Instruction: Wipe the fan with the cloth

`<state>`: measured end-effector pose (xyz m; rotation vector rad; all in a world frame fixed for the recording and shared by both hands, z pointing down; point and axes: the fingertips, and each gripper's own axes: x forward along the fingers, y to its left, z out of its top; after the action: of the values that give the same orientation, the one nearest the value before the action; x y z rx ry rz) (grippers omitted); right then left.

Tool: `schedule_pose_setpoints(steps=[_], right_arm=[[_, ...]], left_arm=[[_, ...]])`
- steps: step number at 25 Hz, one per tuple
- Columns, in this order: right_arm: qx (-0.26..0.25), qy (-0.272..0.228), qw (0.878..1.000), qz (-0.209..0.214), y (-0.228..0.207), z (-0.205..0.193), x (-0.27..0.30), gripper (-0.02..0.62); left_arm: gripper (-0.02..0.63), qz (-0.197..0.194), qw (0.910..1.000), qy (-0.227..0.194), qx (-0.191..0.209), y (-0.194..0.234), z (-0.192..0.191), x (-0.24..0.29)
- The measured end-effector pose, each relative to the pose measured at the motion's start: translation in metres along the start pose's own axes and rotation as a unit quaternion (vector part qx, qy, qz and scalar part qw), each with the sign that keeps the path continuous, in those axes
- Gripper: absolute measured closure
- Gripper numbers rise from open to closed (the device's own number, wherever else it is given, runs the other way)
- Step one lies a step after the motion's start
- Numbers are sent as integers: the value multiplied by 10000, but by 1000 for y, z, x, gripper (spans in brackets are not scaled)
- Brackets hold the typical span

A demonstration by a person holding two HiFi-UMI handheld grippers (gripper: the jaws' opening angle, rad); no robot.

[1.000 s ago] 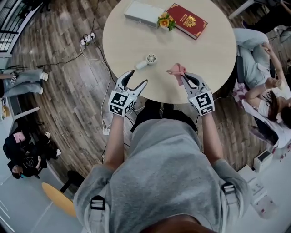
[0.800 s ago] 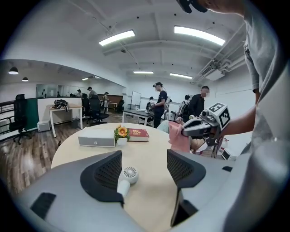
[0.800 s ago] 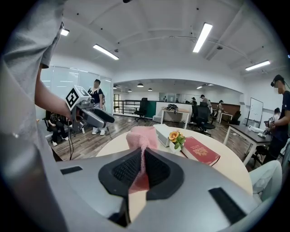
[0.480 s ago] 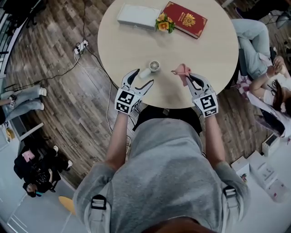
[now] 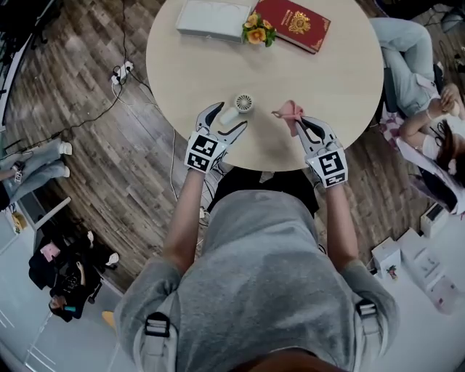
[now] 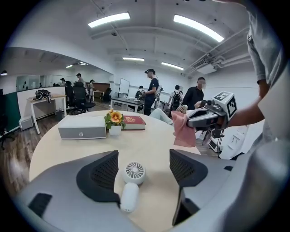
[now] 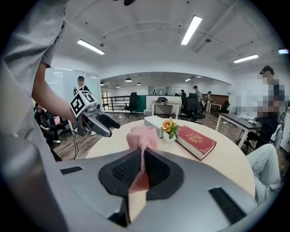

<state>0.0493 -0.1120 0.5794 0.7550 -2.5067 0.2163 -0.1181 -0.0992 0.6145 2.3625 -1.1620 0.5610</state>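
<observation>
Room: an open office with a wood floor [image 5: 109, 160] is seen around a round table [image 5: 327, 80].
Far side: a white box [image 5: 207, 18], a red book [image 5: 294, 23] and a small flower pot [image 5: 254, 30] are set well beyond the fan [image 5: 237, 109].
Left gripper [image 5: 227, 118]: its jaws are spread wide and have just been opening further. The fan lies between them, not gripped.
Right gripper [image 5: 299, 125]: it is held just right of the fan, with its jaws pressed together on the cloth [image 5: 287, 112].
Cloth: pink, bunched, and kept apart from the fan.
Fan: it is laid flat near the table's near edge, handle toward the left gripper.
Hard to tell: the handle's end is covered by one jaw, so contact cannot be judged.
</observation>
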Motion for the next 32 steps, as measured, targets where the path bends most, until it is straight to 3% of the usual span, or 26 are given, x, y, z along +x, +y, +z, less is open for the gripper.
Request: schedule_pose_setpoints(steps=[21,29,32], right_arm=[[344,161,9986,377,-16,-54,40,569],[396,127,9983,397,-19,-56,44,569],[492,196,9979,368,-20,-60,42,569]], left_arm=[[236,128,9963,806,277,26,-64,87],[235,205,9903,1140,768,26,-81,112],[235,210,9904,1163,723,29,-83,119]])
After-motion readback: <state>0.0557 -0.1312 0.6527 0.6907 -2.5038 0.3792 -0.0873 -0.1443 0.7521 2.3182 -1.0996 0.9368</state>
